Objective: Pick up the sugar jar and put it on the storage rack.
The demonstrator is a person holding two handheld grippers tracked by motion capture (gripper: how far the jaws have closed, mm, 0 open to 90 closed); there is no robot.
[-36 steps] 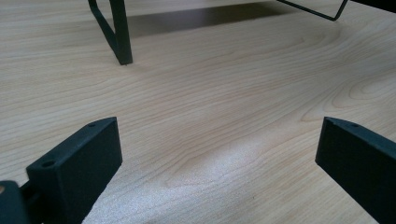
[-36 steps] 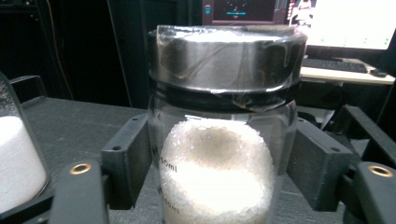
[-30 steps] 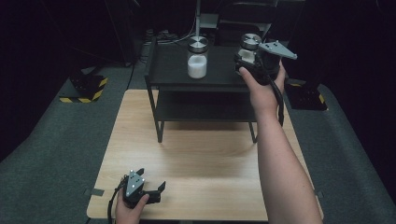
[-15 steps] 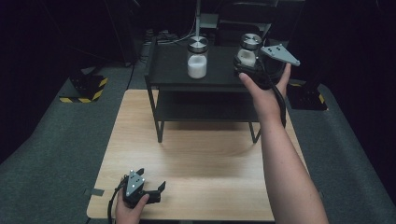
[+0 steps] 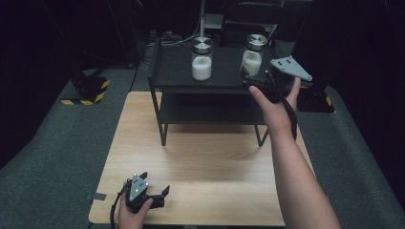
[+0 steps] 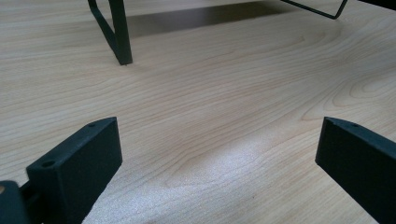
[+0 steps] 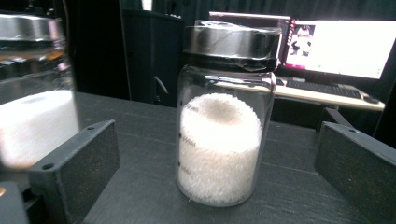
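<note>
Two glass jars with metal lids, each part filled with white granules, stand on top of a black rack (image 5: 177,80): the left jar (image 5: 202,60) and the right jar (image 5: 253,56). My right gripper (image 5: 250,78) is open just in front of the right jar, held at the rack's top edge. In the right gripper view a jar (image 7: 222,140) stands upright ahead between the open jaws, untouched, and a second jar (image 7: 32,107) is blurred at the left edge. My left gripper (image 5: 156,183) rests open near the table's front left, nothing between its fingers (image 6: 74,168).
The rack has a lower shelf (image 5: 210,114) and thin legs (image 6: 116,32) on the wooden table (image 5: 210,162). Grey carpet surrounds the table. A lit monitor and keyboard (image 7: 345,51) sit behind the rack.
My right gripper has drawn back from the right jar toward the person and a little lower. Both jars stay in place. The left gripper has not moved.
</note>
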